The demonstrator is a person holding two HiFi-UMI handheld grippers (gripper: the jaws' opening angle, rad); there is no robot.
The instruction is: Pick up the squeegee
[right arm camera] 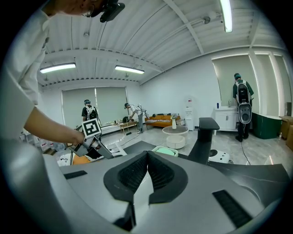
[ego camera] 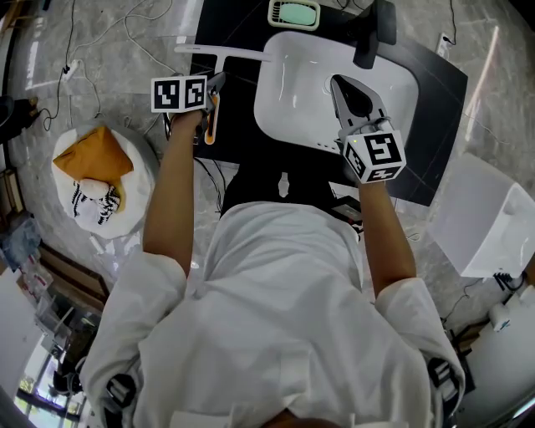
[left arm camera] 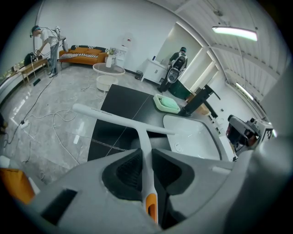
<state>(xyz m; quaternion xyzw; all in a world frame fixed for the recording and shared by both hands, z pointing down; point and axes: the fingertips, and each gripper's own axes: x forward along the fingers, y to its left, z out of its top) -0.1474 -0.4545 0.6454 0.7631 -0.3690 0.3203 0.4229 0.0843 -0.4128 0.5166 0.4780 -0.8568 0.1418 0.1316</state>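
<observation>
The left tool (ego camera: 215, 85) (left arm camera: 146, 153) is clamped narrow on the squeegee (ego camera: 210, 117) (left arm camera: 143, 137). Its two dark pads (left arm camera: 128, 169) press the white handle from either side, just above the handle's orange end. The squeegee points away from the person, and its long white blade (ego camera: 222, 52) (left arm camera: 107, 116) lies crosswise over the far left edge of the black table (ego camera: 435, 100) (left arm camera: 119, 98), just beside the white sink (ego camera: 292, 84) (left arm camera: 194, 137). The right tool (ego camera: 341, 84) (right arm camera: 146, 155) hangs over the sink basin with its pads brought together at the tips and nothing between them. A pale green dish (ego camera: 295, 12) (left arm camera: 167, 104) sits at the far rim of the sink, next to a black tap (ego camera: 369, 38).
</observation>
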